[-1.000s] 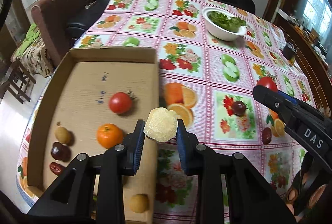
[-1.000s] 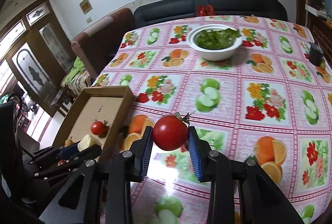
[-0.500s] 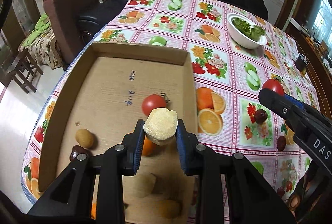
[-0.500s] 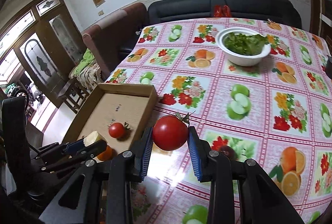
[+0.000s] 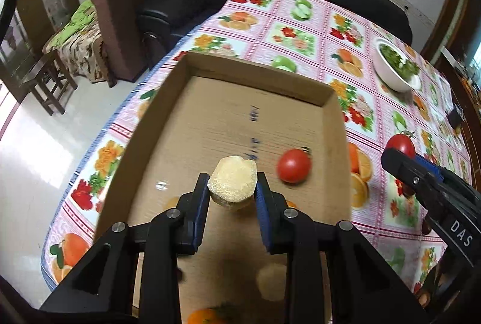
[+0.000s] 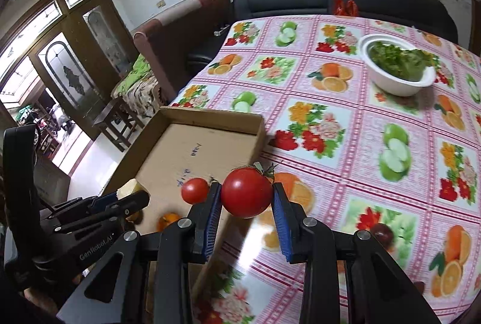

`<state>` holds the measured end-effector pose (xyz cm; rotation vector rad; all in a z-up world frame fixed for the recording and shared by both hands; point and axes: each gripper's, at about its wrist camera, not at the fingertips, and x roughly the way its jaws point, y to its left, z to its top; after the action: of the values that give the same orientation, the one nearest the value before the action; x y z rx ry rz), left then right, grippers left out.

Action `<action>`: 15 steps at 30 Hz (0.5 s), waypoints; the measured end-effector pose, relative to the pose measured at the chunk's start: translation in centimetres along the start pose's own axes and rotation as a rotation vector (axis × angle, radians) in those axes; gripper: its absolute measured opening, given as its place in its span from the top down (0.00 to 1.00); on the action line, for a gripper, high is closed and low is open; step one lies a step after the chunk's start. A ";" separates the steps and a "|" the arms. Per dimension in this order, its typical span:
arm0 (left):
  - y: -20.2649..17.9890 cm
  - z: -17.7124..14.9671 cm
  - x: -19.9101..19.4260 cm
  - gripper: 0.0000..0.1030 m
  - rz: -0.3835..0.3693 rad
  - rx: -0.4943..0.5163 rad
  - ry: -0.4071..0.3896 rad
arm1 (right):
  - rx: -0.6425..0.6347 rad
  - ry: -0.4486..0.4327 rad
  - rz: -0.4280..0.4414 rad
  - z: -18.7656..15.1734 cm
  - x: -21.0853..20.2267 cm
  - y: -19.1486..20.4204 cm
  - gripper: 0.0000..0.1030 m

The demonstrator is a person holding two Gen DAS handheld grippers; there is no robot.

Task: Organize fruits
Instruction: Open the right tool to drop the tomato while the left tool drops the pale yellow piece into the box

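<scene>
The table (image 6: 345, 125) is covered with a glossy plastic cloth, pink and squared, printed with oranges, green apples and flowers. On its near left part lies a shallow cardboard tray (image 5: 327, 97) — flat, brown, corrugated, with low walls and some blue writing on the floor. Inside it a smooth red tomato (image 5: 293, 165) rests near the right wall, and an orange fruit (image 5: 204, 317) and a pale round fruit (image 5: 270, 282) lie at the near end, blurred. Far on the table stands a round white bowl (image 6: 393, 85) filled with green leaves. A small dark red fruit (image 6: 381, 230) lies on the cloth, outside the tray.

The left gripper (image 5: 232, 192) is over the tray floor, its blue pads closed on a pale yellow chunk of fruit (image 5: 233, 184) with a rough, grainy surface. The right gripper (image 6: 247, 199) hangs just over the right edge of the tray — its pads clamp a large tomato (image 6: 246, 192), shiny, with a green stem on top.
</scene>
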<state>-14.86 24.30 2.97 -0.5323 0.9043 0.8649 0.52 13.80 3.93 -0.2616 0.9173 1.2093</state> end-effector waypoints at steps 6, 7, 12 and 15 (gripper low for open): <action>1.2 0.6 0.8 0.74 0.015 -0.029 0.010 | -0.016 0.016 0.028 1.0 1.8 1.5 0.67; 1.3 0.7 1.0 0.74 0.017 -0.031 0.012 | -0.017 0.017 0.032 1.2 2.0 1.7 0.67; 1.7 1.5 2.3 0.74 0.030 -0.040 0.034 | -0.035 0.047 0.044 2.3 4.9 2.8 0.67; 1.8 1.8 3.2 0.74 0.034 -0.045 0.053 | -0.044 0.068 0.038 3.0 6.6 3.2 0.67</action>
<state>-14.52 27.93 1.08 -0.5825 0.9466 0.9071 -0.51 21.42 1.95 -0.3230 0.9593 1.2634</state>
